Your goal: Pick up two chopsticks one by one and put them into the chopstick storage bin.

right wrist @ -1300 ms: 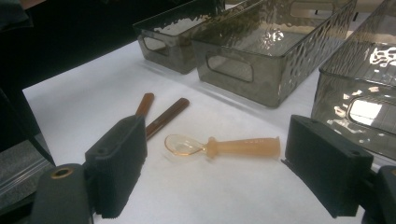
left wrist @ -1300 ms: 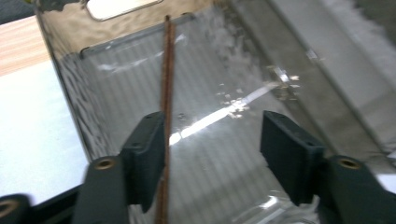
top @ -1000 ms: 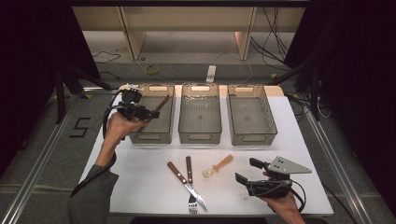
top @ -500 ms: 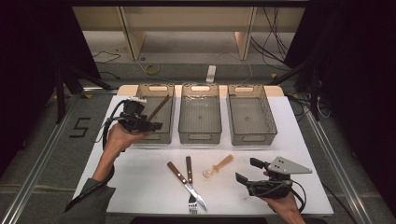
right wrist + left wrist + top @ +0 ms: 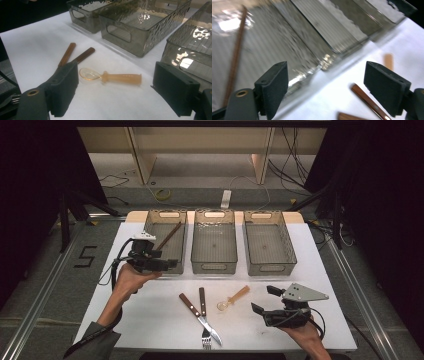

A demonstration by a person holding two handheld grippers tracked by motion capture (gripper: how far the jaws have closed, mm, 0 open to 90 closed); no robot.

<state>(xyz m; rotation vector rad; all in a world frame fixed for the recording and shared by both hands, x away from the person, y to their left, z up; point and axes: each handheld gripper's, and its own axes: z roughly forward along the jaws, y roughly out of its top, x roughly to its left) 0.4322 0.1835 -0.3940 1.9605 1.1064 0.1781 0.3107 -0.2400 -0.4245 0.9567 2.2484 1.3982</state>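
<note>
Three bins in row behind; knife, fork, spoon before; stick in left bin.

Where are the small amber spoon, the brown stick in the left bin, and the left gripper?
amber spoon (image 5: 121, 78): right gripper view, on its handle.
brown stick (image 5: 169, 236): high view, mid-shaft, inside the left bin.
left gripper (image 5: 325, 87): left gripper view, midway between its open jaws.

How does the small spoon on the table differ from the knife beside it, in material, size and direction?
The spoon looks like translucent amber plastic in one piece; the knife has a dark brown handle and a metal blade. The spoon is shorter than the knife. In the high view the spoon's bowl points to the left and towards the person, while the knife's blade points right and towards the person. Both lie flat on the white table, touched by no tongs.
</note>
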